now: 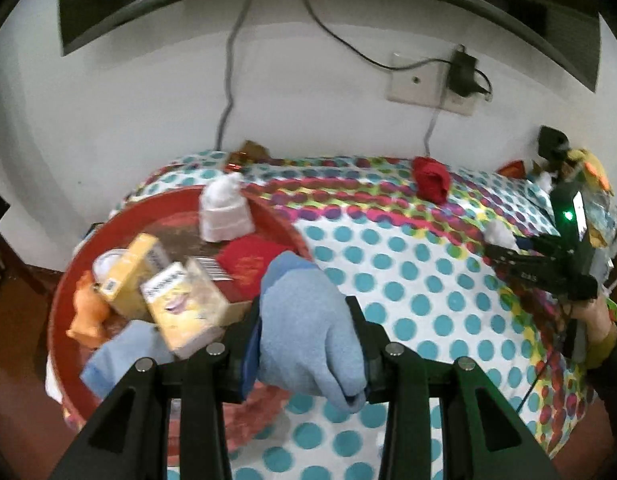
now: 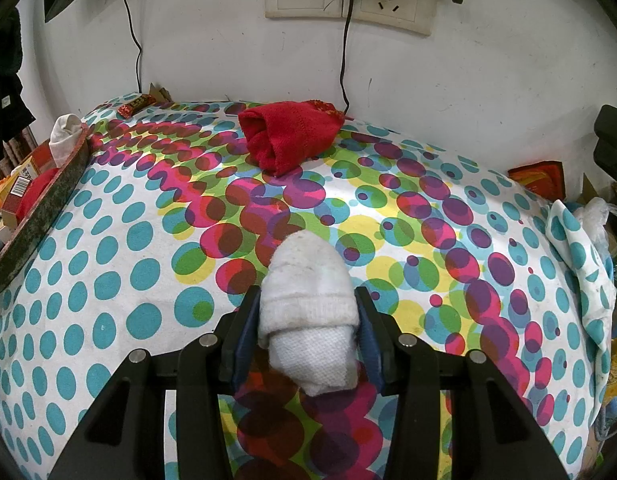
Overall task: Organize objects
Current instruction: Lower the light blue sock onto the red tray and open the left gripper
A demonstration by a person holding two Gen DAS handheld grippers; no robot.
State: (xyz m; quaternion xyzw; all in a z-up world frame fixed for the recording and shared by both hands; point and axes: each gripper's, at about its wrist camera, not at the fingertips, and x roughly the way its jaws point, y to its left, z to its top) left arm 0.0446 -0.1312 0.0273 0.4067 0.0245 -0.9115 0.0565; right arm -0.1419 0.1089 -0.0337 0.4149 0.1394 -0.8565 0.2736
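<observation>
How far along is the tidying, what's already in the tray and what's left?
Done: the red tray already holds boxes, a white sock roll and other bits. In hand: the left gripper grips a blue sock; the right gripper grips a white sock. Left: the red sock on the cloth.

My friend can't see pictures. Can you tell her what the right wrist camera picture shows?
A black claw squeezes a rolled white sock just above a table with a cloth full of bright dots. A rolled red sock lies farther back near the white wall, and a red tray with boxes sits at the left edge.
</observation>
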